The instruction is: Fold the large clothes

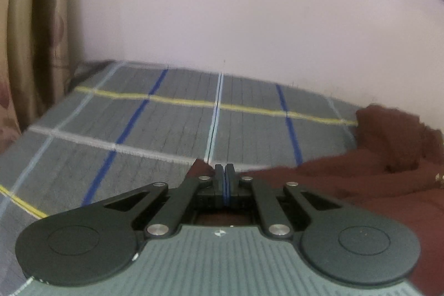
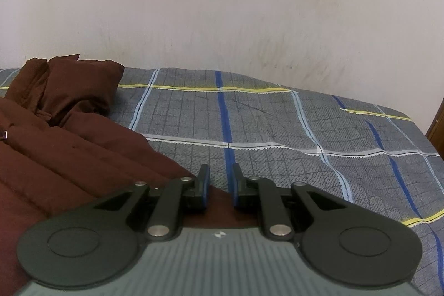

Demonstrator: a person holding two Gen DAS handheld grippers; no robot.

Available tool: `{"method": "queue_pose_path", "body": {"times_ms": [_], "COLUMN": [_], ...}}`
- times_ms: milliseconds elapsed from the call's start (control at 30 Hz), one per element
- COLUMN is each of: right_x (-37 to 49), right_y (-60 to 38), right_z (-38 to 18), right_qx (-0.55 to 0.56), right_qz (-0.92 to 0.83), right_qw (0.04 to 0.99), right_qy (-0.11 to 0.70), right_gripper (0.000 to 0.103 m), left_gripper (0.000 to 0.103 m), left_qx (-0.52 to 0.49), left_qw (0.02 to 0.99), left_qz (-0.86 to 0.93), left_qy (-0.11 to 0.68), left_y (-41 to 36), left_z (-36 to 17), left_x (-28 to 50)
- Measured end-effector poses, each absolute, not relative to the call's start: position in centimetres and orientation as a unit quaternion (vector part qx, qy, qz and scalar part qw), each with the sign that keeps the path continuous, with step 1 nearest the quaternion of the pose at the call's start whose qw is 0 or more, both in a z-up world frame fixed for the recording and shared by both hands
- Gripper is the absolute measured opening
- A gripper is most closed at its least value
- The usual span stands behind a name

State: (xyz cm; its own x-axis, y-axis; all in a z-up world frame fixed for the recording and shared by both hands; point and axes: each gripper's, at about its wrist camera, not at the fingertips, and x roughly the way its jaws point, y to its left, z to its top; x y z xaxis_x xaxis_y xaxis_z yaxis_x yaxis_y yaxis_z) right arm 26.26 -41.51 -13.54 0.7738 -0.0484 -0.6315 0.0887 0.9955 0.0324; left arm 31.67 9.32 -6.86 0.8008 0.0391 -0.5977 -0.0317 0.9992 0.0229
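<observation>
We keep the left gripper (image 1: 225,171) pressed together at the maroon jacket's (image 2: 69,151) near edge; whether cloth is pinched, we cannot tell. Right gripper (image 2: 220,179) spread, fabric corner beneath. Jacket bunched at ten o'clock on plaid bedspread (image 2: 277,129).

No words, numbers or brand names can be read in either view. The only sign is a small white emblem (image 1: 219,233), like two facing triangles, printed on the ribbed grey body just behind the left gripper (image 1: 225,171); the same white emblem (image 2: 220,234) sits just behind the right gripper (image 2: 220,174).
</observation>
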Motion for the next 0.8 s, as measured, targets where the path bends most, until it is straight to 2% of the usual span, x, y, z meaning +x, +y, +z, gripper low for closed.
{"method": "queue_pose_path", "body": {"times_ms": [133, 600, 667, 700, 733, 767, 800], "right_x": [26.3, 26.2, 26.0, 25.6, 25.2, 24.7, 23.9], "right_y": [-41.4, -41.4, -41.9, -42.4, -42.9, -43.4, -43.9], "right_z": [-13.6, -13.3, -13.1, -12.8, -12.3, -11.8, -11.1], "right_qx": [0.028, 0.027, 0.04, 0.056, 0.071, 0.086, 0.101], "right_qz": [-0.037, -0.04, -0.032, -0.025, -0.018, -0.013, -0.012], "right_qw": [0.941, 0.942, 0.943, 0.945, 0.948, 0.95, 0.953], "right_qy": [0.336, 0.333, 0.33, 0.32, 0.31, 0.299, 0.284], "right_gripper": [0.015, 0.016, 0.019, 0.023, 0.029, 0.031, 0.039], "left_gripper": [0.01, 0.01, 0.011, 0.012, 0.016, 0.03, 0.048], "left_qx": [0.04, 0.044, 0.041, 0.039, 0.039, 0.043, 0.054], "left_qw": [0.947, 0.948, 0.95, 0.951, 0.953, 0.955, 0.957], "left_qz": [0.036, 0.049, 0.046, 0.042, 0.037, 0.033, 0.032], "left_qy": [0.315, 0.312, 0.306, 0.303, 0.299, 0.292, 0.284], "left_y": [8.2, 7.9, 8.0, 8.1, 8.1, 8.0, 7.8], "left_z": [-7.7, -7.9, -7.7, -7.5, -7.3, -7.0, -6.6], "left_x": [31.7, 31.7, 31.3, 31.2, 31.0, 30.7, 30.4]}}
